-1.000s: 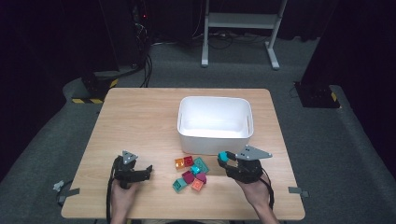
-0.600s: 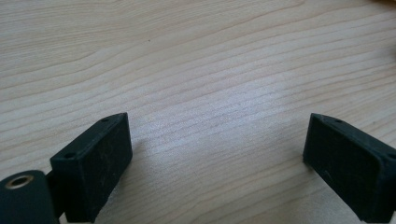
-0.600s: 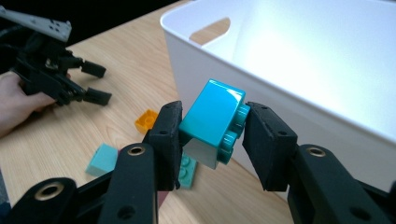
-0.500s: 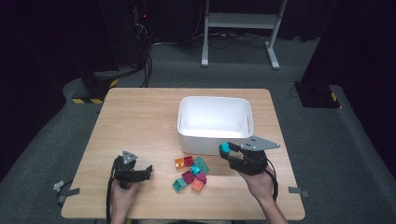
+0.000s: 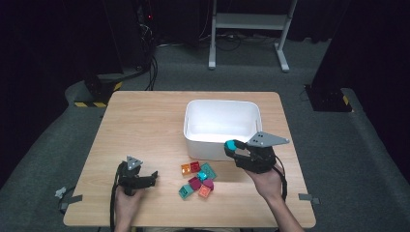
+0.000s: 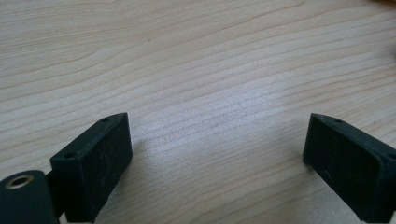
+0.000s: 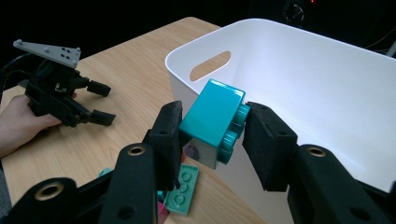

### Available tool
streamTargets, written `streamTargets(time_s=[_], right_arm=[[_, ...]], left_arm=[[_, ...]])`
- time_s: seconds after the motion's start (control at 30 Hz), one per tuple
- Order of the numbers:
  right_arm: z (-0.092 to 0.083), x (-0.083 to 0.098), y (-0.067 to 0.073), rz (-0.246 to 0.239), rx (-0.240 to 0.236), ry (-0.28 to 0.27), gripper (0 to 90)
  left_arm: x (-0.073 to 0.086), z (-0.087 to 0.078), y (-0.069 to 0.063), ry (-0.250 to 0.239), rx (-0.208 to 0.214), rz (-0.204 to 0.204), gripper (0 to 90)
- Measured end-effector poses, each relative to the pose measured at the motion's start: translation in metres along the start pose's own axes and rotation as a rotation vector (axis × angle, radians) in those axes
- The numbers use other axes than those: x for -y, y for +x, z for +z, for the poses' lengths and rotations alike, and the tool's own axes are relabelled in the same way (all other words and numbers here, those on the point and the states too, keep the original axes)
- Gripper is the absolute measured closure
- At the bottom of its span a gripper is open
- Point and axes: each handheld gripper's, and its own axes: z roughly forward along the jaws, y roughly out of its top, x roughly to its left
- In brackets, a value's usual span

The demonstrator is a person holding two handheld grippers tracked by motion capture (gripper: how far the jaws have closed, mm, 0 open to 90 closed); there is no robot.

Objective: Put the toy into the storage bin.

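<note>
My right gripper [image 5: 231,148] [image 7: 212,128] is shut on a teal toy brick [image 7: 215,119] [image 5: 231,145] and holds it in the air beside the front rim of the white bin [image 5: 220,104] [image 7: 299,70]. Below it a pile of several small bricks [image 5: 198,179] in orange, red, teal and magenta lies on the wooden table [image 5: 145,125]. My left gripper [image 5: 153,177] [image 6: 217,163] rests low over bare wood at the front left, jaws wide apart with nothing between them. It also appears at the left of the right gripper view, left gripper [image 7: 100,102].
The bin stands at the table's middle right, and its inside looks bare white. Beyond the table's far edge stands a white metal frame [image 5: 249,29] on a dark floor. A strip of tape [image 5: 307,197] sits near the front right corner.
My right gripper has risen with the teal brick from just above the table beside the brick pile up to the bin's front rim. The left gripper has stayed put.
</note>
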Motion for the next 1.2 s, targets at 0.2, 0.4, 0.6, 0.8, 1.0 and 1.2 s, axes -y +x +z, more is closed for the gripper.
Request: streamTargets(time_s=[0.2,0.4,0.6,0.8,1.0,1.2], right_arm=[[0.001,-0.006,-0.006,0.014,-0.005,-0.002,58.1],[0.002,-0.014,-0.014,0.028,0.008,-0.009,58.1],[0.006,-0.021,-0.022,0.044,0.016,-0.012,58.1],[0.01,-0.025,-0.03,0.058,0.034,-0.004,57.9],[0.013,-0.028,-0.036,0.072,0.048,0.007,57.8],[0.019,-0.029,-0.04,0.074,0.059,0.022,57.8]], left_arm=[[0.0,0.0,0.0,-0.001,0.0,0.0,8.1],[0.0,0.0,0.0,0.0,0.0,-0.001,8.1],[0.0,0.0,0.0,-0.001,0.0,-0.001,8.1],[0.0,0.0,0.0,-0.002,0.0,-0.003,8.1],[0.0,0.0,0.0,-0.001,0.0,-0.001,8.1],[0.0,0.0,0.0,-0.002,0.0,-0.003,8.1]])
